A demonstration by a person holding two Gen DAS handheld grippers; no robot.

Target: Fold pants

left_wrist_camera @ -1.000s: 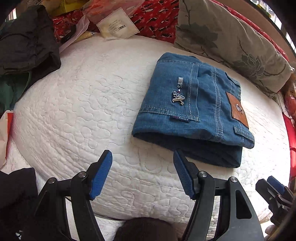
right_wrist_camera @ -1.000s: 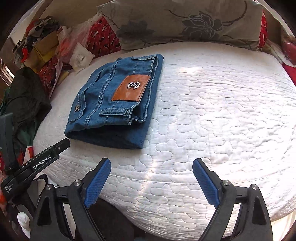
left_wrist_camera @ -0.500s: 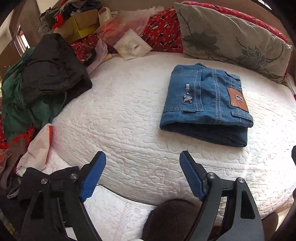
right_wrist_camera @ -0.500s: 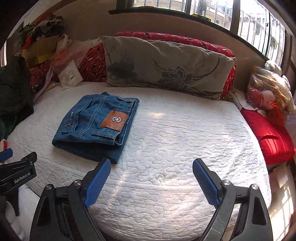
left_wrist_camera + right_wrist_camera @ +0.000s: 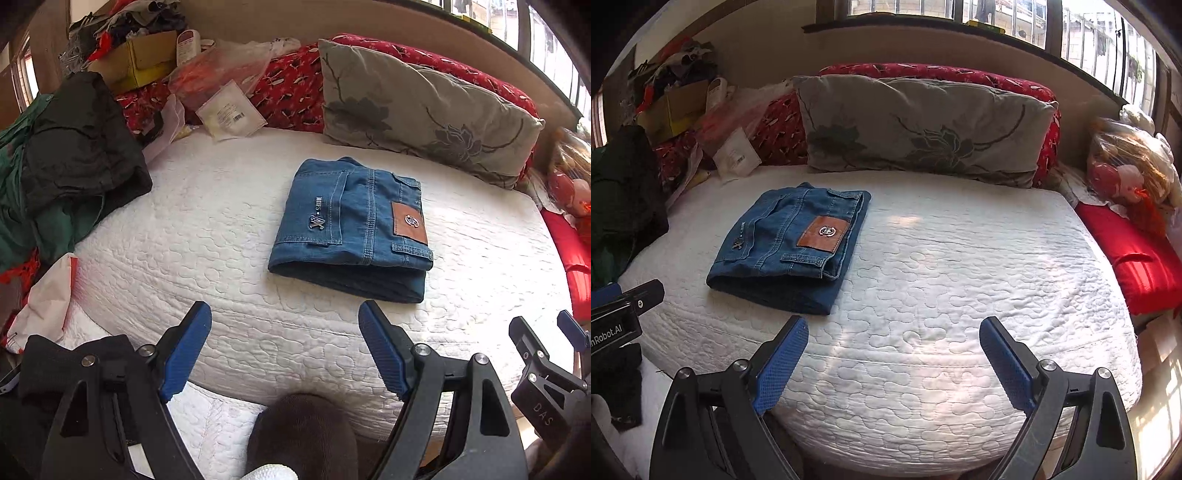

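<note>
Already folded, the jeans (image 5: pixel 351 229) lie flat on the white quilted mattress (image 5: pixel 207 236), clear of both claws.

From the left wrist view the left gripper (image 5: pixel 284 347) hangs over the near edge of the mattress with its blue pads (image 5: pixel 186 349) spread wide and nothing between them; its jaws have just been opening. The denim bundle sits beyond and slightly right of that gap, apart from the fingertips, its brown leather patch (image 5: pixel 410 223) facing up. The right gripper (image 5: pixel 894 360) is likewise spread wide and empty, and in its view the jeans rest ahead and to the left of its left finger, near but not touching. A grey flowered pillow (image 5: pixel 923 129) leans behind the jeans, and dark clothing (image 5: pixel 77 147) is heaped at the mattress's left edge.
</note>
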